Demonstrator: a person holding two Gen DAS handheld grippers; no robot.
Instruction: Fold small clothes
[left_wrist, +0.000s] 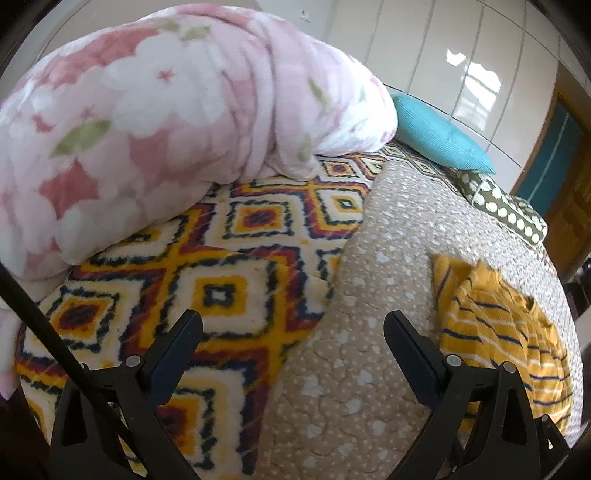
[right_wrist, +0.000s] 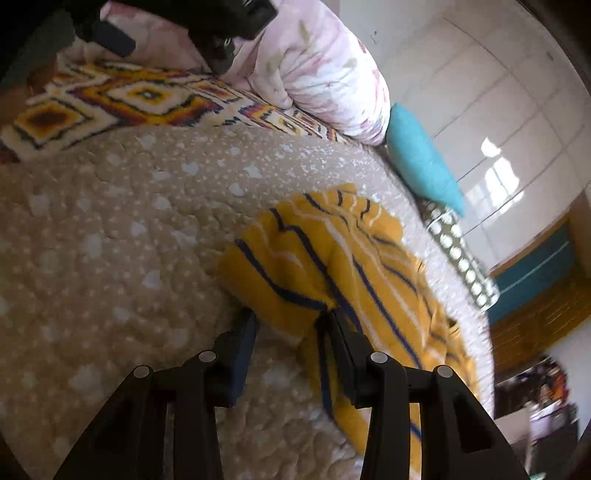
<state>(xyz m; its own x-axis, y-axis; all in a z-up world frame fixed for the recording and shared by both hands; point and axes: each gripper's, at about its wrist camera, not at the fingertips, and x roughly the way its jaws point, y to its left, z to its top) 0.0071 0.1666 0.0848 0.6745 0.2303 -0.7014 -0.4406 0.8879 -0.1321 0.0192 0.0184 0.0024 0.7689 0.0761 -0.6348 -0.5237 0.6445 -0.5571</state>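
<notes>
Left hand-held gripper (left_wrist: 291, 321) spread wide above beige quilt (left_wrist: 369, 295), yellow striped garment (left_wrist: 498, 325) crumpled to its right, untouched; only right wrist view shows right hand-held gripper (right_wrist: 291, 317) partly spread, garment fold (right_wrist: 295, 280) between its fingers, grip uncertain.

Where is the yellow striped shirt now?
The shirt lies crumpled on the beige quilt, before the right gripper, below the teal pillow.
</notes>
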